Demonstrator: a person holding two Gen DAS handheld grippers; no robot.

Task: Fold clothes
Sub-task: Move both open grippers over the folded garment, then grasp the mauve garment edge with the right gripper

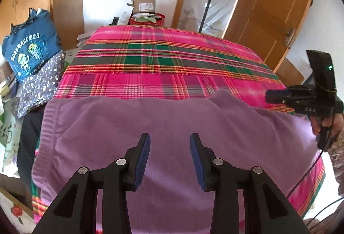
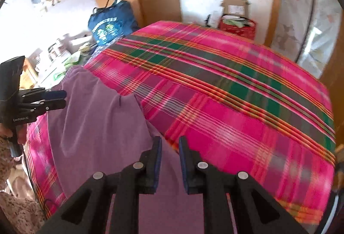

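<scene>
A purple fleece garment (image 1: 150,122) lies spread flat across the near part of a bed covered by a pink plaid sheet (image 1: 163,55). Its ribbed hem points left, and a fold rises at its far right. My left gripper (image 1: 170,137) hovers over the garment's middle, wide open, with nothing between its blue pads. In the right wrist view the garment (image 2: 96,122) fills the lower left. My right gripper (image 2: 170,143) is above the garment's right edge, its jaws a narrow gap apart and empty. Each gripper shows in the other's view: the right gripper (image 1: 277,96) and the left gripper (image 2: 58,99).
A blue tote bag (image 1: 30,45) and a floral cloth (image 1: 40,83) lie left of the bed. A red basket (image 1: 150,19) with a cardboard box stands behind it. A wooden door (image 1: 275,8) is at the far right. A hand in a patterned sleeve (image 1: 337,139) holds the right gripper.
</scene>
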